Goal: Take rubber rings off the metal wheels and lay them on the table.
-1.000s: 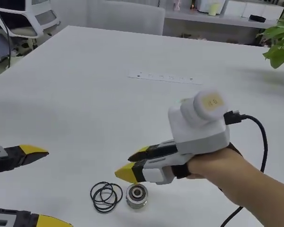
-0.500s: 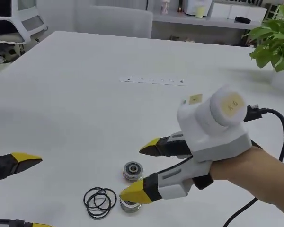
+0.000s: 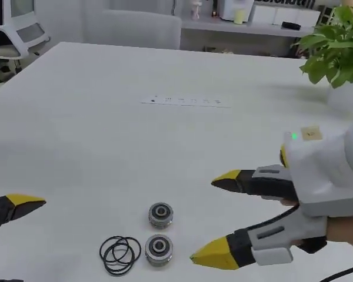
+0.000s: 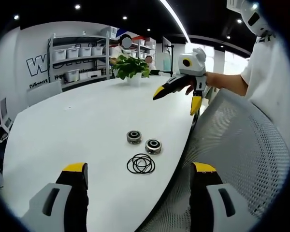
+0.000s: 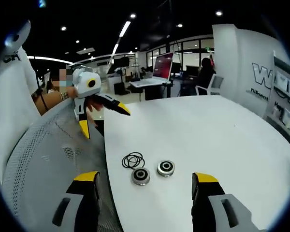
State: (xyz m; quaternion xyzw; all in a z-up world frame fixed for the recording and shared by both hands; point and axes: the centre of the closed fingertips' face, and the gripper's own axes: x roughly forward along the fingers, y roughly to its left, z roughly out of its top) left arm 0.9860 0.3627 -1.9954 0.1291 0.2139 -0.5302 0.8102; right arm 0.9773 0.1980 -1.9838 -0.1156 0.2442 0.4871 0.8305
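- Since half a second ago the right tool (image 3: pixel 205 220) has drawn back to the right, off the nearer wheel (image 3: pixel 159 248) and the farther wheel (image 3: pixel 160 214), so both now lie uncovered.
- Several thin black rings (image 3: pixel 120 254) lie flat in one overlapping heap, just beside the nearer wheel and close to the near edge of the counter (image 3: pixel 106 135).
- Both wheels lie flat, close together but apart.
- From the two gripper views, the nearer wheel looks darker round its rim. My guess is it may still carry a ring, but it is too small to be sure.
- If one is left, I would pin that wheel down with one tool so it cannot slide on the smooth top.
- Then I would slip a single tip of the other tool under the ring and roll it out of the groove, not tug it. A loop that thin could snap away or drag the wheel along.
- The freed ring should go down beside the heap, well back from the edge.
- On the right tool the jaws are spread wide. It holds nothing and touches nothing, hanging above the counter to the right of the wheels.
- The left tool (image 5: pixel 106 124) is likewise spread wide and empty, held off to the left of the heap and pointed toward it.
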